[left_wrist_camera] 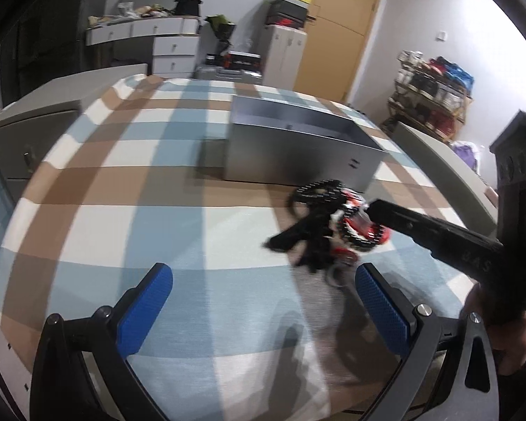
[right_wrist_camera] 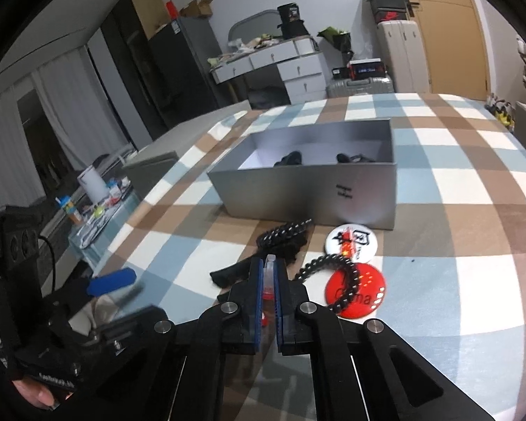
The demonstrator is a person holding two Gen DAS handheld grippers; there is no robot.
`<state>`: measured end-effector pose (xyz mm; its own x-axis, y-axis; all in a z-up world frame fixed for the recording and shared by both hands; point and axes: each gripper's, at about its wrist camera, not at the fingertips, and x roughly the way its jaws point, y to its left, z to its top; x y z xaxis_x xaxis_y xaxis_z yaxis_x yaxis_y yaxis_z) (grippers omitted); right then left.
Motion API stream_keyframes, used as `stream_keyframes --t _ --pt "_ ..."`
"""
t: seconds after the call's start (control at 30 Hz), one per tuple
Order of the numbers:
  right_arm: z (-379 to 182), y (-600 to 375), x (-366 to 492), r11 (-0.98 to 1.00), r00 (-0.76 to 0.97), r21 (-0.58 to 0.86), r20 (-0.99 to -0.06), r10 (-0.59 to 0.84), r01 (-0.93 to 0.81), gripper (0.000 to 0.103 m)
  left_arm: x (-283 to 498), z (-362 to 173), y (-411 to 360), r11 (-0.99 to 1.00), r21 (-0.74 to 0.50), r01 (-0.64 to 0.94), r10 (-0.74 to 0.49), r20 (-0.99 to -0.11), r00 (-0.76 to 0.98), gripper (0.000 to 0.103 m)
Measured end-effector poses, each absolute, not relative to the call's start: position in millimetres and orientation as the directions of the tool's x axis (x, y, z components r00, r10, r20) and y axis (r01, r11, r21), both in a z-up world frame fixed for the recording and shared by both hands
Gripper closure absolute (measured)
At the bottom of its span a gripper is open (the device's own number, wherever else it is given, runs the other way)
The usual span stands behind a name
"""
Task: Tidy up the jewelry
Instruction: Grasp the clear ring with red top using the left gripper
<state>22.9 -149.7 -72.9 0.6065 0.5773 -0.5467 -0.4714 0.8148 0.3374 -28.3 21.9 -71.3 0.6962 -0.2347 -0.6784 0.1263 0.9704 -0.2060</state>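
Covering the table is a checked cloth (right_wrist_camera: 449, 182), blue, brown & white, w/ an open grey box (right_wrist_camera: 308, 189) on it; some dark items lie inside. Just in front of the box lie a black bead bracelet (right_wrist_camera: 336, 273), a white badge (right_wrist_camera: 350, 242) & a red badge (right_wrist_camera: 359, 293). The right gripper (right_wrist_camera: 270, 280) is clenched on a small clear & red piece (right_wrist_camera: 270, 273), maybe a clip. The left gripper (left_wrist_camera: 263, 305) is released, pads wide apart. Behind: white drawer desk (right_wrist_camera: 280, 63), wooden door (left_wrist_camera: 336, 31), cluttered shelf (left_wrist_camera: 431, 94).
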Motion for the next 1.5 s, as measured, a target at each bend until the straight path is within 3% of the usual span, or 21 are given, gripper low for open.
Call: stream_keyframes --t 0.4,0.57,0.77,1.0,1.07,1.3,1.37,1.5 --pt "-62 -190 5 0.821 0.665 0.356 -0.482 0.571 -0.446 0.098 -6 -74 -20 0.933 -0.274 0.234 -0.360 -0.737 0.571 0.006" --pt "-62 -195 0 0.826 0.677 0.342 -0.473 0.564 -0.449 0.098 -2 -78 -22 0.931 -0.299 0.208 -0.364 -0.764 0.533 0.043" --pt "-63 -202 -3 0.817 0.689 0.365 -0.443 0.574 -0.447 0.098 -1 -78 -22 0.922 -0.334 0.197 -0.388 -0.777 0.496 0.067" --pt "-63 -205 -6 0.814 0.697 0.372 -0.426 0.577 -0.446 0.098 -1 -77 -30 0.945 -0.254 0.204 -0.323 -0.809 0.491 0.070" --pt "-63 -206 -7 0.815 0.701 0.369 -0.423 0.575 -0.446 0.098 -1 -77 -34 0.954 -0.213 0.210 -0.292 -0.820 0.493 0.079" --pt "-61 -211 -10 0.822 0.712 0.368 -0.419 0.564 -0.435 0.098 -4 -77 -44 0.962 -0.144 0.233 -0.244 -0.836 0.491 0.083" --pt "-60 -212 -10 0.824 0.713 0.367 -0.420 0.561 -0.432 0.098 -5 -78 -43 0.960 -0.150 0.237 -0.251 -0.839 0.483 0.090" --pt "-58 -212 -11 0.827 0.715 0.368 -0.424 0.556 -0.425 0.098 -9 -77 -39 0.952 -0.184 0.246 -0.285 -0.831 0.478 0.090"
